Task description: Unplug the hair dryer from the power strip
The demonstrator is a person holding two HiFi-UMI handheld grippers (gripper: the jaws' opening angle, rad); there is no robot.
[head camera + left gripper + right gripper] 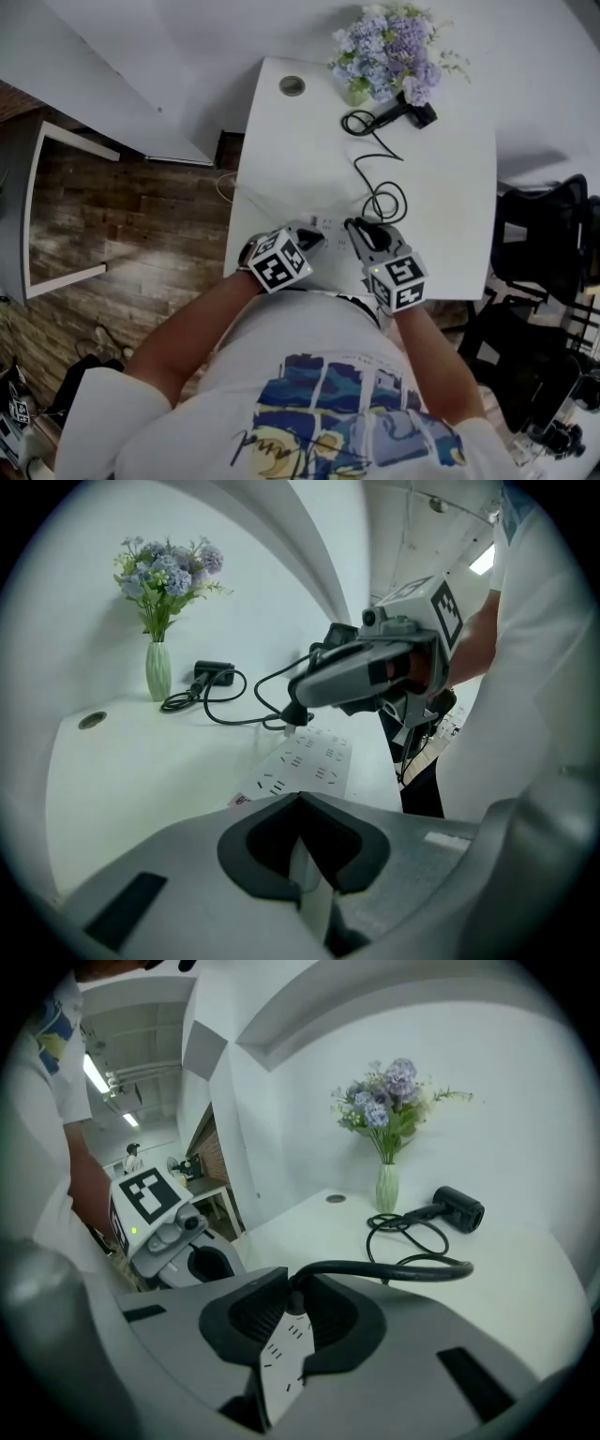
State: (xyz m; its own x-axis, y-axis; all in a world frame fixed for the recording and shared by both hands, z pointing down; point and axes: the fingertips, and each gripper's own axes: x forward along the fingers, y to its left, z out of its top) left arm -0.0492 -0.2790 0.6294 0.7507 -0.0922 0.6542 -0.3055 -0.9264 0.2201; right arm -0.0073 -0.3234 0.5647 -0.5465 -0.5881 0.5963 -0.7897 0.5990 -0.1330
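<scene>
A white power strip [328,226] [309,761] lies near the front edge of the white table [441,206]. My right gripper [359,232] [298,710] [293,1296] is shut on the black plug [294,713], which hangs just above the strip's far end. The black cord [380,169] [403,1267] loops back to the black hair dryer [412,111] [214,673] [459,1208] lying by the vase. My left gripper [314,239] [300,803] [202,1265] sits over the strip's near end, jaws almost together with only a thin pale sliver between them.
A vase of purple flowers [389,47] [157,667] [387,1185] stands at the table's far end, near a round cable hole [292,85]. A black chair [544,225] is right of the table. Wooden floor [141,234] lies to the left.
</scene>
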